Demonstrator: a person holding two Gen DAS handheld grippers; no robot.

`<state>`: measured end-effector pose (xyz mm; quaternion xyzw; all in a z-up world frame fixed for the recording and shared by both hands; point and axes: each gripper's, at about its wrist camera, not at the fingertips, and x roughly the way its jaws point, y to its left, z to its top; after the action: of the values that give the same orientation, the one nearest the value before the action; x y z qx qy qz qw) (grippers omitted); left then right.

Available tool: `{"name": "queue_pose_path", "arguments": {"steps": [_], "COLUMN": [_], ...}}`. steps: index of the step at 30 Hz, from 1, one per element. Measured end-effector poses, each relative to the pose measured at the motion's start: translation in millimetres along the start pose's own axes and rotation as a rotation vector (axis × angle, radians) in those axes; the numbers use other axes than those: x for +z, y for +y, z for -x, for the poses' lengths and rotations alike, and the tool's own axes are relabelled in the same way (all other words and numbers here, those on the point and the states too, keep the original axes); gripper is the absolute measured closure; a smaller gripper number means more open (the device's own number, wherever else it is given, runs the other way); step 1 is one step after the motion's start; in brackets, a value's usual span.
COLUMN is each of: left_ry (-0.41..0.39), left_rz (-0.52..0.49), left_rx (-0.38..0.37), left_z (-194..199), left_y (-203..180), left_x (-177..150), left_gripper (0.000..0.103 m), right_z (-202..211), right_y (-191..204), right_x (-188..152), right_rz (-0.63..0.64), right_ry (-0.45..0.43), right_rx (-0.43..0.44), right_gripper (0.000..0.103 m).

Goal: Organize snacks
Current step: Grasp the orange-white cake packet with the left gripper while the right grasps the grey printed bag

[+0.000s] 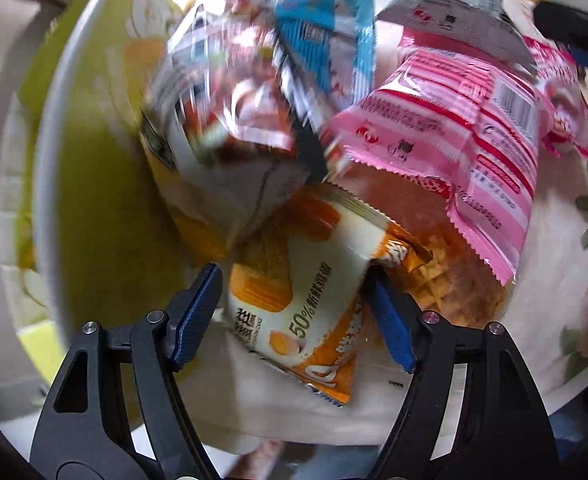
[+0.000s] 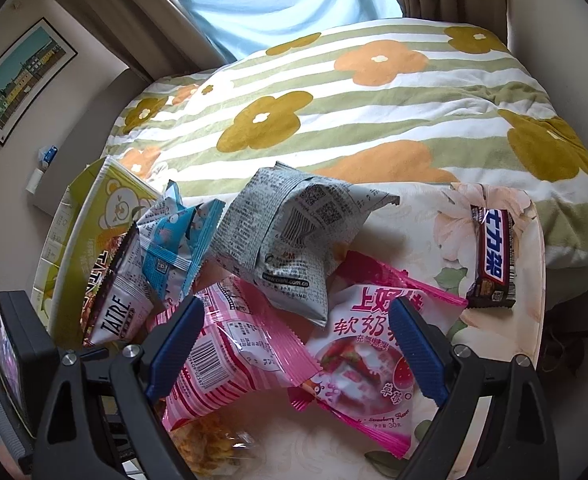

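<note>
Two jaws, left gripper point(image 1: 296, 312) clamping orange snack packet point(image 1: 314, 300); right gripper point(image 2: 296, 344) agape

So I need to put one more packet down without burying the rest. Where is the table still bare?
Bare cloth shows between the grey packet and the chocolate bar, and along the near edge below the strawberry candy bag. The left side is crowded: packets lie heaped against the green box.

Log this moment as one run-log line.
task: organize snacks | left gripper: around orange cake packet, grip unclear | right gripper: open above pink packets | box: holds some packets
</note>
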<state>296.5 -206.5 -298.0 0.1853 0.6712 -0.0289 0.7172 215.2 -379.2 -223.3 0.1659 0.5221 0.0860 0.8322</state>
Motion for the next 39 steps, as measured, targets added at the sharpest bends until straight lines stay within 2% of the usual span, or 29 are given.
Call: {"name": "queue_pose_path", "arguments": {"steps": [7, 9, 12, 19, 24, 28, 31, 35, 39], "left_ry": [0.023, 0.016, -0.002, -0.010, -0.011, -0.022, -0.038, -0.066, -0.081], "left_rz": [-0.064, -0.077, -0.072, -0.055, -0.057, -0.057, -0.059, -0.049, -0.028], "left_rx": [-0.011, -0.009, -0.018, -0.046, -0.048, -0.043, -0.035, -0.027, -0.024], "left_z": [-22, -22, -20, -19, -10, -8, 4, 21, 37], "left_y": [2, -4, 1, 10, 19, 15, 12, 9, 4], "left_x": [9, 4, -2, -17, -43, -34, -39, -46, -47], "left_gripper": [0.028, 0.034, 0.039, 0.040, 0.040, 0.040, 0.040, 0.040, 0.040], "right_z": [-6, -7, -9, -10, -8, -11, -17, -31, -48], "right_y": [13, 15, 18, 21, 26, 29, 30, 26, 19], "right_x": [-2, -2, -3, -8, -8, 4, 20, 39, 54], "right_rz": [0.041, 0.048, 0.052, 0.054, 0.064, 0.070, 0.055, -0.026, -0.129], "right_ry": [0.009, 0.009, 0.013, 0.029, 0.026, 0.022, 0.022, 0.023, 0.034], "right_rx": [0.016, 0.019, 0.025, 0.036, 0.043, 0.038, 0.008, -0.031, -0.109], "right_gripper": [0.011, 0.011, 0.011, 0.011, 0.011, 0.011, 0.011, 0.011, 0.011]}}
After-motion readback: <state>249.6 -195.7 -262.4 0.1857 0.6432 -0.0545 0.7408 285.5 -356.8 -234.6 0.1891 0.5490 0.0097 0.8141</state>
